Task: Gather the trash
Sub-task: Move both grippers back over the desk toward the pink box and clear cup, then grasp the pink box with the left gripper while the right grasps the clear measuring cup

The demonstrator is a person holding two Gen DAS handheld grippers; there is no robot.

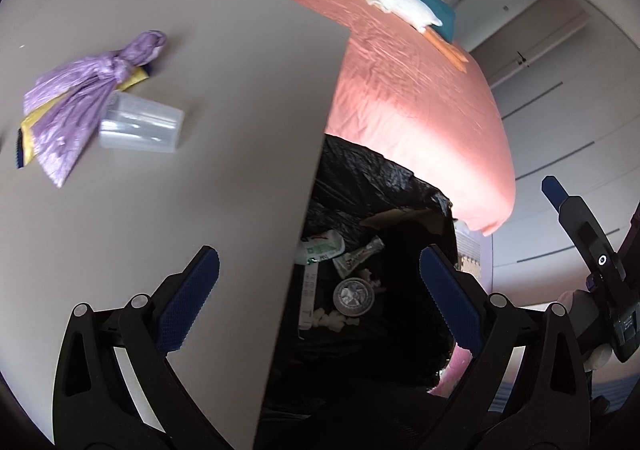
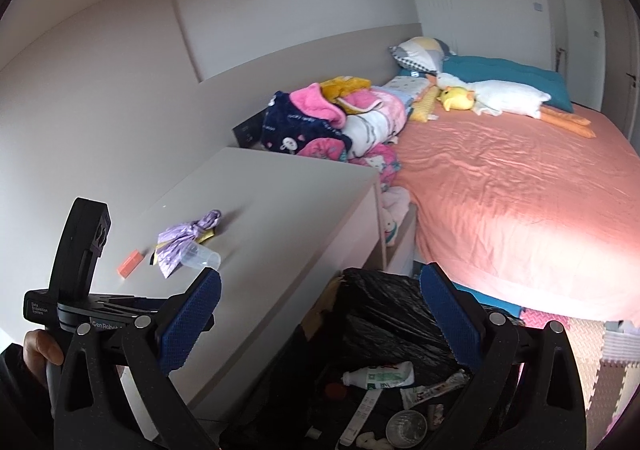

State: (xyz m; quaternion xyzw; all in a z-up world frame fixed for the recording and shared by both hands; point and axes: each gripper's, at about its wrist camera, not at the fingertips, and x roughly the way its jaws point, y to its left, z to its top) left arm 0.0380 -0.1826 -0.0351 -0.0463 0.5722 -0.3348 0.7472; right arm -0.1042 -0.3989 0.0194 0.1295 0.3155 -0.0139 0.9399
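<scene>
A knotted purple plastic bag [image 1: 84, 90] lies on the beige cabinet top [image 1: 200, 130] over a yellow wrapper [image 1: 28, 134], with a clear plastic cup [image 1: 140, 126] on its side beside it. They show in the right wrist view too: bag [image 2: 180, 240], cup [image 2: 202, 256], plus an orange block [image 2: 130, 262]. A bin lined with a black bag [image 1: 380, 178] stands beside the cabinet and holds a white bottle [image 2: 380, 374], wrappers and a foil lid [image 1: 354, 296]. My left gripper [image 1: 320, 302] is open and empty above the cabinet edge and bin. My right gripper [image 2: 320, 322] is open and empty above the bin.
A bed with a pink sheet [image 2: 520, 202] lies right of the bin, with a heap of blankets [image 2: 332, 122] and plush toys [image 2: 500, 94] at its head. Foam floor mats [image 2: 600, 354] lie at the lower right. The right gripper's body shows in the left wrist view [image 1: 592, 242].
</scene>
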